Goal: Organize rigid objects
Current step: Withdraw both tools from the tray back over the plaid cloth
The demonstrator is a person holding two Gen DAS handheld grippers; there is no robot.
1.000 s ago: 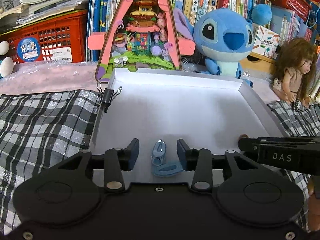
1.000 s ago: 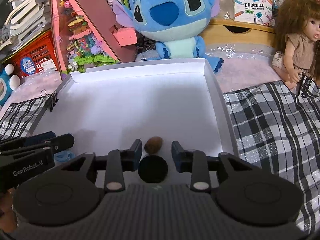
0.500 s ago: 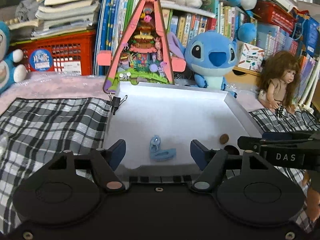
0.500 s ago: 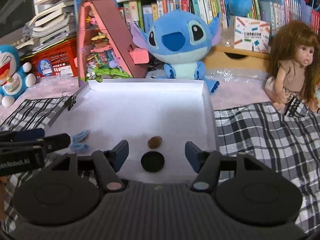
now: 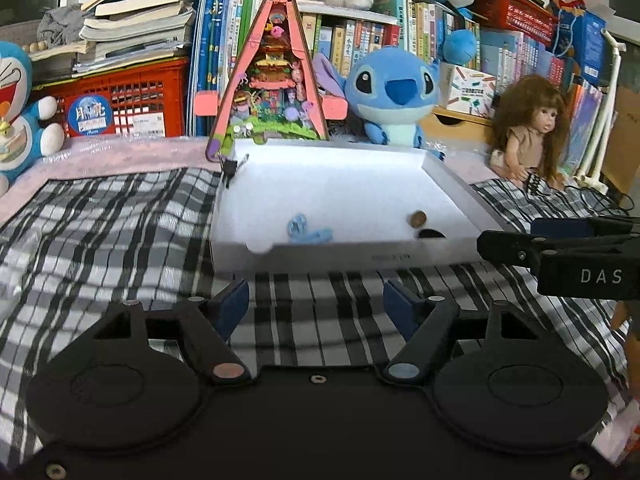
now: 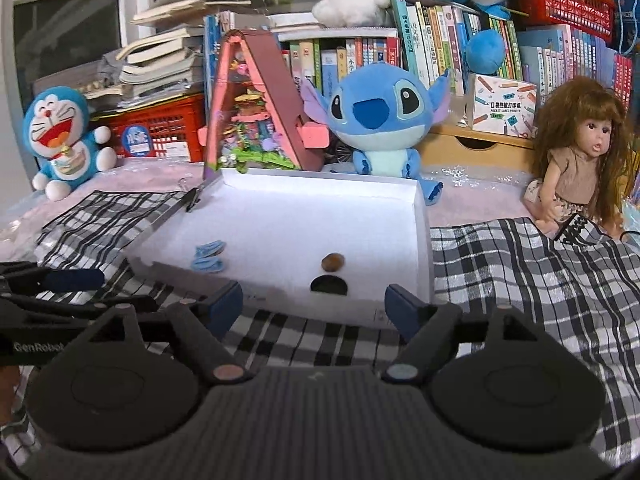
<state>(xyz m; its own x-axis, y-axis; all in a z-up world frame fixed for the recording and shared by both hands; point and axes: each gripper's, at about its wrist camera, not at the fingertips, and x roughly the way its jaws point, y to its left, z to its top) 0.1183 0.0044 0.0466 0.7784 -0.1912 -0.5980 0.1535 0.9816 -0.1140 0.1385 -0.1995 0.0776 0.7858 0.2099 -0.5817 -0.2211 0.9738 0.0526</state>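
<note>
We are working over a checkered cloth [image 5: 120, 232], facing crowded bookshelves [image 6: 440, 40] and a Stitch plush [image 6: 376, 120]. Our left gripper [image 5: 316, 304] and right gripper [image 6: 314, 304] are both gaping wide, gripping nothing. Ahead, the white tray [image 6: 420, 240] is holding blue clips [image 5: 306, 232], a brown piece [image 6: 333, 262] and a black disc [image 6: 329, 284].

— We see a white tray [image 5: 344, 258] on a black-and-white checked cloth [image 5: 120, 232], with a pale blue clip [image 6: 208, 258] inside.

— We also note a brown nut [image 6: 333, 262] beside a black disc [image 6: 329, 285]. Behind stand a blue plush [image 6: 378, 120] and a red crate [image 5: 132, 100].
</note>
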